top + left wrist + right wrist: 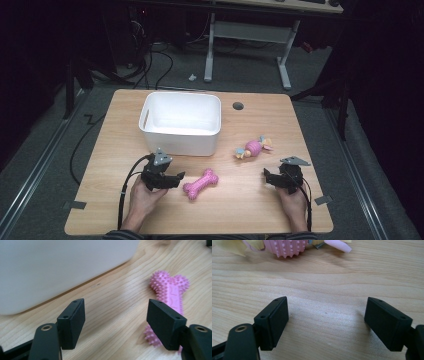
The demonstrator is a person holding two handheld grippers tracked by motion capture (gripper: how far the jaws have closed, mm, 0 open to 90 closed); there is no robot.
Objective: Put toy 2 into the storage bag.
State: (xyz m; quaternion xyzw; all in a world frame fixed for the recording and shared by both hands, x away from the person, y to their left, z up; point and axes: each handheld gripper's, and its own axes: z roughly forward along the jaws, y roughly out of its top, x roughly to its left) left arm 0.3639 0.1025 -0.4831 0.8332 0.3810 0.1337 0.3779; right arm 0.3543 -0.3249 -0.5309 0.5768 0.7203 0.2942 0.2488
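Observation:
A pink spiky bone toy (200, 184) lies on the wooden table (260, 210) in front of a white bin (181, 122). My left gripper (176, 180) hovers just left of the bone, jaws apart with bare table between them. In the left gripper view the bone (170, 291) lies ahead and partly behind the right jaw, with the left gripper (116, 325) open. A pink and yellow candy-shaped toy (253, 148) lies right of centre. My right gripper (267, 176) sits below it, open over bare wood; its own view shows the candy toy (287, 247) at the top edge, beyond the right gripper (325, 325).
The white bin stands at the table's back centre, its wall (57, 267) close ahead in the left gripper view. A round cable hole (238, 106) sits at the back right. Beyond the table stand desk legs and cables on a dark floor.

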